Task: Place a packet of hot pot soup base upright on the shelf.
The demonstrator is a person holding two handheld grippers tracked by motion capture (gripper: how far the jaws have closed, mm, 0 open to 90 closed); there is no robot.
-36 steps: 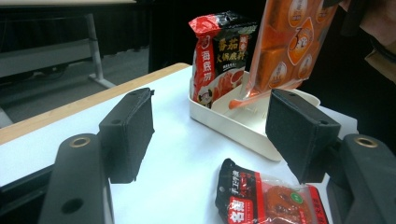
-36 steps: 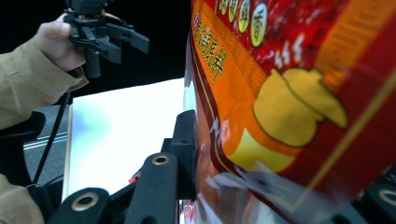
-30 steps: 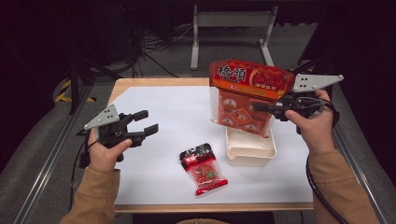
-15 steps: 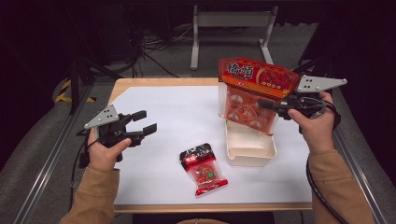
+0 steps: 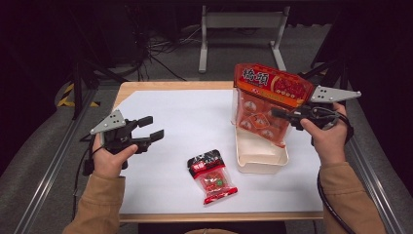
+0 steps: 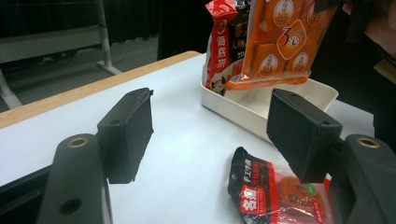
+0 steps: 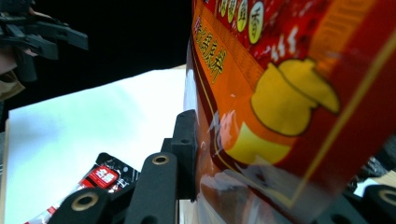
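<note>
A large orange-red snack bag (image 5: 267, 100) hangs upright over the far end of a cream tray (image 5: 260, 163), with my right gripper (image 5: 278, 113) shut on its right side. In the right gripper view the bag (image 7: 289, 116) fills the space between the jaws, and one finger (image 7: 186, 149) presses on it. From the left gripper view the bag (image 6: 280, 42) has its lower edge about level with the rim of the tray (image 6: 254, 109). My left gripper (image 5: 152, 127) is held open over the left of the table, with nothing between its jaws. A small red-black packet (image 5: 212, 175) lies flat in front of the tray.
Another red packet (image 6: 220, 51) stands in the tray's far corner behind the big bag. A white sheet (image 5: 195, 122) covers the wooden table (image 5: 170, 86). A metal stand (image 5: 241, 29) rises beyond the far edge, with cables on the floor.
My right gripper has carried the big bag down and to the right, closer over the tray. The left gripper and the small packet have stayed put.
</note>
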